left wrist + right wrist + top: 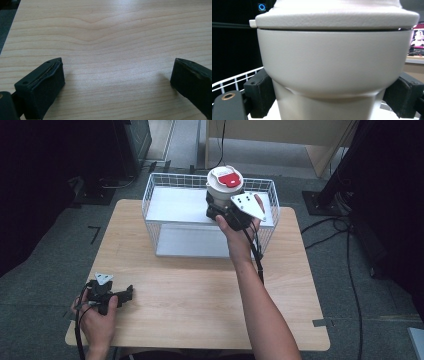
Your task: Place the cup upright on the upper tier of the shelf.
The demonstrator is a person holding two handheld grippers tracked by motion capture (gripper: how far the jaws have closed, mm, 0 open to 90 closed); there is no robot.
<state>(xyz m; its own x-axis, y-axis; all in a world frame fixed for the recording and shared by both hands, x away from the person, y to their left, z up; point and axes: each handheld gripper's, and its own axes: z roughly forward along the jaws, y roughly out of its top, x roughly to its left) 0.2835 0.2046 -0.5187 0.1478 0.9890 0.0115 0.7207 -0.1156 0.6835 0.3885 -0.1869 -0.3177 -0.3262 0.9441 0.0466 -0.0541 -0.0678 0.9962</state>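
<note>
A cream cup with a white lid and red flap (225, 182) is held upright over the white wire basket (165, 187) at the back of the table. My right gripper (224, 211) is shut on the cup's lower body. In the right gripper view the cup (332, 65) sits between both black pads (259, 96), its lid rim above them. My left gripper (125, 295) rests low at the table's front left corner, open. In the left gripper view its jaws stand wide apart over bare wood, midpoint (117, 82), with nothing between them.
The wooden table (200, 295) stretches between the basket and the person's forearms. Inside the basket lies a flat grey panel (175, 205). Cables (340, 235) and dark stands (330, 195) lie on the floor to the right, and a dark cabinet (135, 140) stands behind.
</note>
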